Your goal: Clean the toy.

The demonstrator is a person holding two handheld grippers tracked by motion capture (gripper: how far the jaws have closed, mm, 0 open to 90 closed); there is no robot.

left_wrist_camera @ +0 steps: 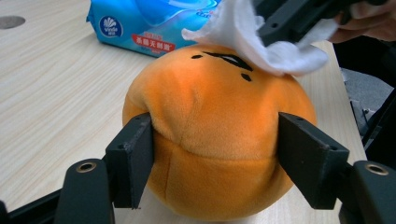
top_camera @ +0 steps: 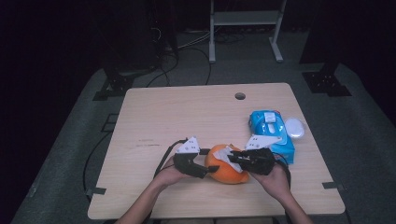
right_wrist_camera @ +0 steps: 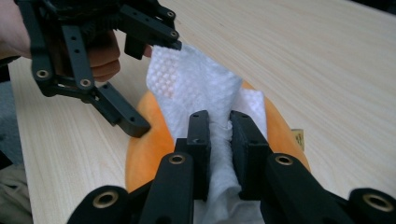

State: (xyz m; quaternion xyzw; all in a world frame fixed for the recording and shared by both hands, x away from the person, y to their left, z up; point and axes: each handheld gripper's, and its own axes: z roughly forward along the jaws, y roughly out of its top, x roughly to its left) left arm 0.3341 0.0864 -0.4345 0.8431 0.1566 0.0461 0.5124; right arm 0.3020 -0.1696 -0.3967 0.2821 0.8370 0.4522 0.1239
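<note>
High view: I see the orange plush (top_camera: 226, 171) on the table (top_camera: 154, 116) btwn both claws, blue wipes pack (top_camera: 271, 128) beyond the right gripper (top_camera: 233, 157). Left gripper view: left gripper (left_wrist_camera: 215, 158) jaws squeeze the plush's sides. Right gripper view: jaws pinch a white wipe (right_wrist_camera: 201, 88) draped atop the plush.

Both forearms enter from the near edge of the table and converge toward its near middle. The left hand (top_camera: 169, 176) holds the left gripper (left_wrist_camera: 215, 154), jaws spread wide and pressed against opposite sides of an orange plush toy (left_wrist_camera: 215, 140). The right hand (top_camera: 276, 179) holds the right gripper (right_wrist_camera: 219, 140), jaws nearly together, pinching a white tissue (right_wrist_camera: 201, 88) atop the toy.
</note>
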